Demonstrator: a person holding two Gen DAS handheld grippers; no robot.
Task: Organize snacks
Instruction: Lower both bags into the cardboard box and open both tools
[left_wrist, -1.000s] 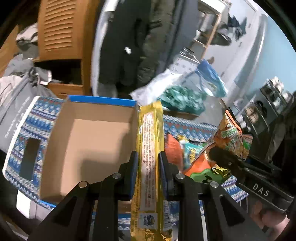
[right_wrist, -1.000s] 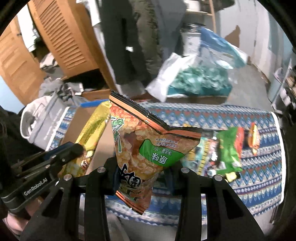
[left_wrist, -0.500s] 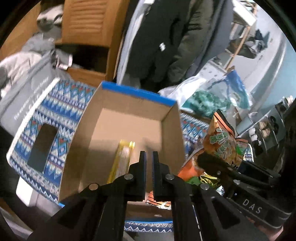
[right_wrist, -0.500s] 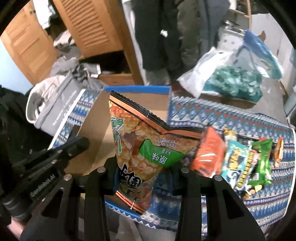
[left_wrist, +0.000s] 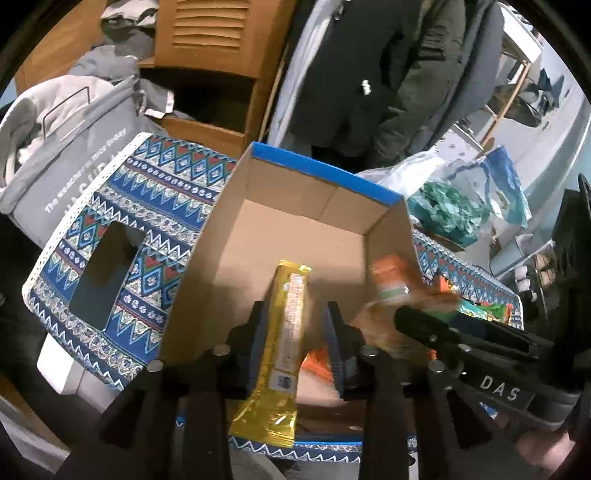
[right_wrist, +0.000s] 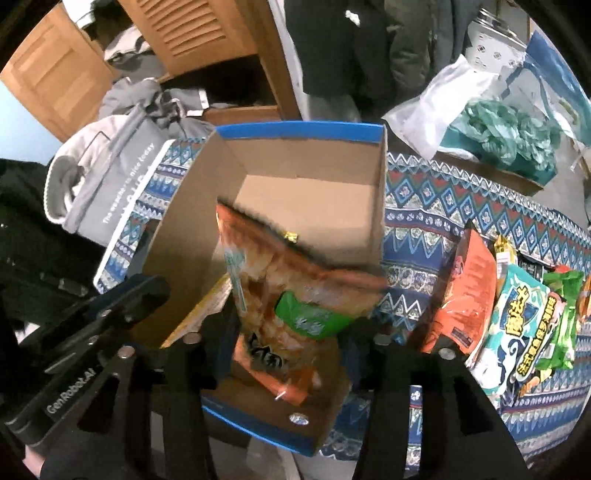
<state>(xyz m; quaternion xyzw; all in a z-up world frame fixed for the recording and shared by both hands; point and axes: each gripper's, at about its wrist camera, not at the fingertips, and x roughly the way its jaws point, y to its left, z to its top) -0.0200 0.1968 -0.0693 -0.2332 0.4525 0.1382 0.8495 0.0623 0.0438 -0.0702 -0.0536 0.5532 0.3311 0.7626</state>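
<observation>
Cardboard walls of the box (left_wrist: 295, 236) stand on your patterned cloth (left_wrist: 122, 229). Your left claw (left_wrist: 295, 332) is spread open, with the yellow packet (left_wrist: 284, 343) loose between its fingers, lying in the box. Your right claw (right_wrist: 291, 332) has parted too; the blurred orange chip bag (right_wrist: 280, 295) sits over the box, untouched by either finger. More snacks (right_wrist: 517, 314) lie on the cloth to the right.

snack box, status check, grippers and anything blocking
Left gripper open around yellow packet in cardboard box. Right gripper open, orange chip bag blurred over box. Nothing blocking.
</observation>
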